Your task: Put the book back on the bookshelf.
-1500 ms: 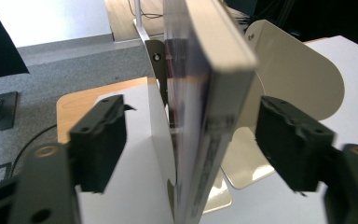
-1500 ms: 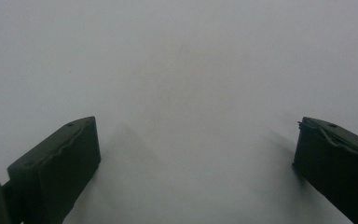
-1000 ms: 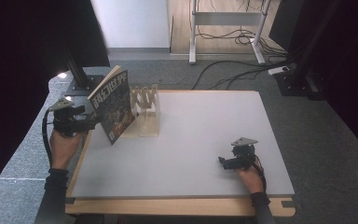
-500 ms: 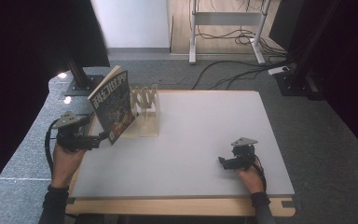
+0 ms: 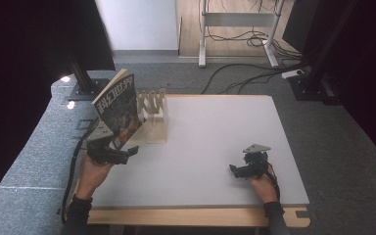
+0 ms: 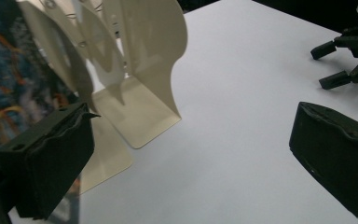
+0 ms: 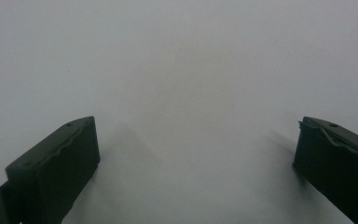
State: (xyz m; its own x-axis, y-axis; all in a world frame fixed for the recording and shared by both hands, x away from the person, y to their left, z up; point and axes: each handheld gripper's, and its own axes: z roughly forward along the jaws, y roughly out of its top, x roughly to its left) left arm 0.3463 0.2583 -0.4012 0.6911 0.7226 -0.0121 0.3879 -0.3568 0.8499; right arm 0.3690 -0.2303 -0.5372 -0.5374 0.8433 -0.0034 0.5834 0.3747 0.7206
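Observation:
A magazine [image 5: 119, 105] with a colourful cover stands tilted at the table's back left and leans on a cream metal book rack [image 5: 155, 115]. My left gripper [image 5: 129, 154] hovers just in front of it. Its jaws have just been opening; they stand wide with nothing between them. In the left gripper view the left gripper [image 6: 191, 119] looks past the rack [image 6: 144, 74], with the magazine's cover [image 6: 4, 74] at the left edge. My right gripper [image 5: 234, 171] rests on the white table near the front right, and the right gripper view shows the right gripper [image 7: 196, 128] open over bare tabletop.
The white table [image 5: 215, 127] has a wooden front edge. Grey carpet surrounds it, with cables and a desk frame [image 5: 235, 29] behind. The right gripper [image 6: 342, 63] appears at the upper right of the left gripper view.
My left gripper has drawn back from the magazine toward the table's front and sunk a little. The magazine stays leaning on the rack. The right gripper has not moved.

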